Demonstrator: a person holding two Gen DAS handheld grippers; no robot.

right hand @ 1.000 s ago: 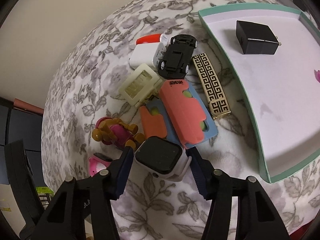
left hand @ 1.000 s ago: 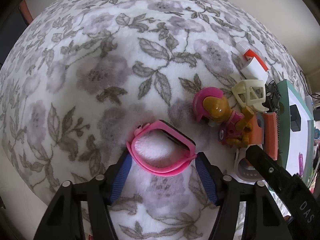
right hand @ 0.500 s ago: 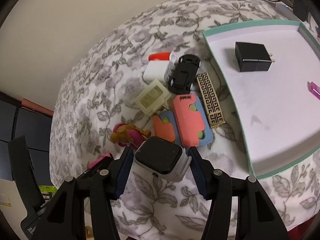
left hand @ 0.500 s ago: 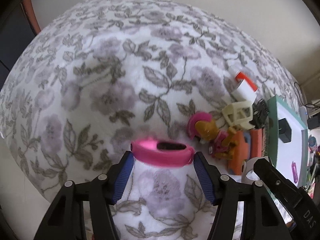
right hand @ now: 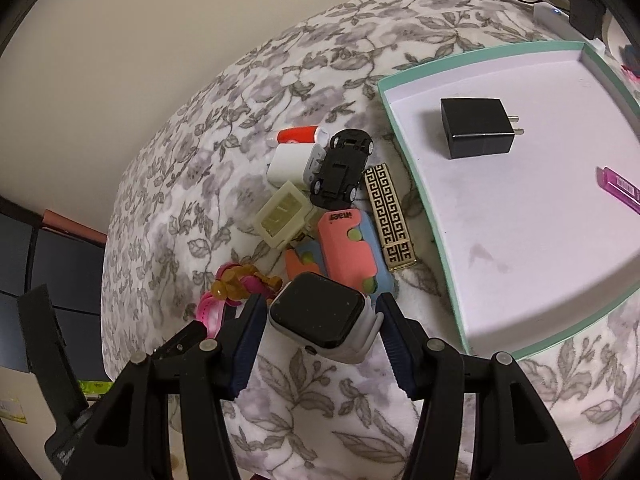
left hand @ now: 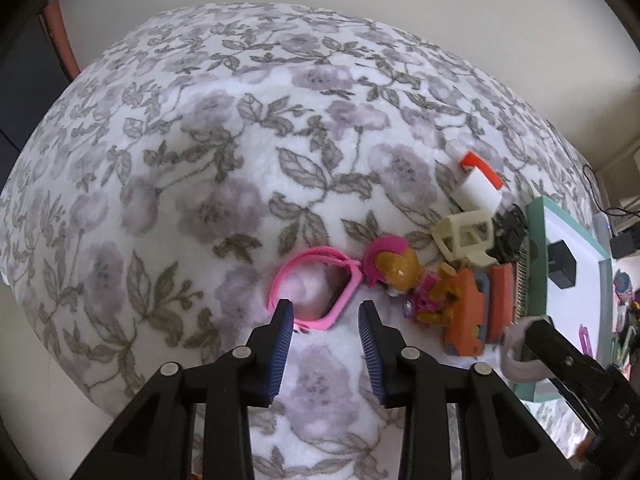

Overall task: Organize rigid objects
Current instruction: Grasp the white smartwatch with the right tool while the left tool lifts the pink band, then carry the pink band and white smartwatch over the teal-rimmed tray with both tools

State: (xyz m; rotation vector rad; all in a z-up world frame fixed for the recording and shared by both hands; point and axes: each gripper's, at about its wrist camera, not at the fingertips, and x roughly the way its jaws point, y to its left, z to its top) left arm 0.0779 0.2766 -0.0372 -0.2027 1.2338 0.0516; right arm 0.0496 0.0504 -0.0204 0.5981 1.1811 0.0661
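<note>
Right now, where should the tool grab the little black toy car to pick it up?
Across its long sides, at the middle of the body, coming down from above. The black toy car lies belly up, wheels showing, wedged against the white charger, so its ends are crowded and the flanks look easier.

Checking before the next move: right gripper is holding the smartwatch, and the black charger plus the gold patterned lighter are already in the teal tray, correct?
Not quite. The right wrist view shows the right gripper shut on the smartwatch and the black charger in the teal tray, but the gold patterned lighter lies on the floral blanket beside the tray, not in it.
</note>
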